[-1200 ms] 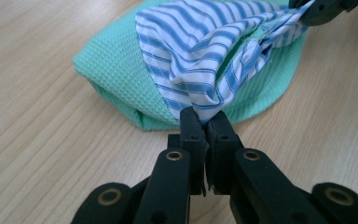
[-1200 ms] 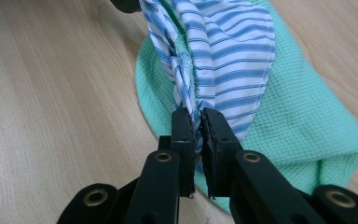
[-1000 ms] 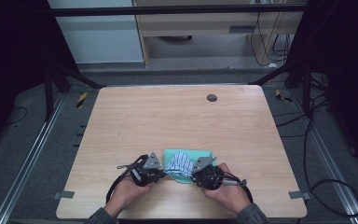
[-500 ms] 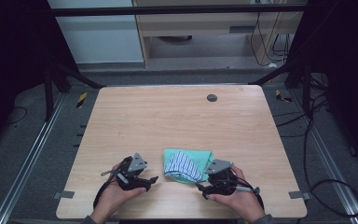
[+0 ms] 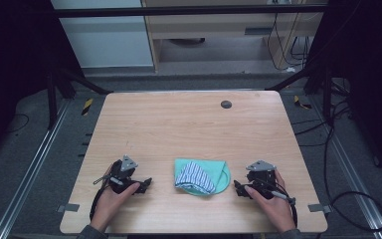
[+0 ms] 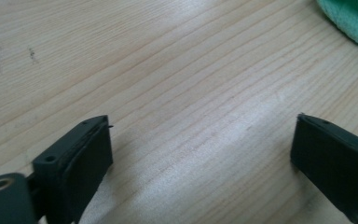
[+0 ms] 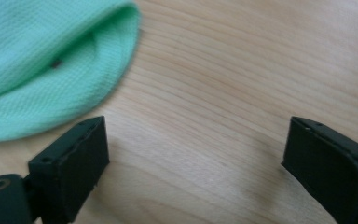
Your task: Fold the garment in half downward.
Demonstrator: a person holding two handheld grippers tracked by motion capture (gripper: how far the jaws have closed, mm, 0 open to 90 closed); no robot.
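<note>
A folded green cloth (image 5: 201,177) with a blue-and-white striped piece (image 5: 195,176) on top of it lies on the wooden counter (image 5: 189,129), near the front edge and about midway between the left and right edges. The striped piece covers the cloth's left part, while plain green shows along the back and the rounded right side. The left tongs (image 5: 146,183) rest low over the counter to the cloth's left, apart from it, pointing toward it; their jaws have just been opening and now stand wide and released, with bare wood between them, and in the left gripper view (image 6: 200,144) a corner of the green cloth (image 6: 349,21) sits off at the upper right. The right tongs (image 5: 238,188) sit to the cloth's right, just beside its rounded edge; their jaws too have just been opening and are spread wide with nothing between them, and in the right gripper view (image 7: 196,144) the cloth's green edge (image 7: 51,70) lies just beyond the left jaw. A small dark round spot (image 5: 226,104) marks the counter near the back edge, right of centre.
</note>
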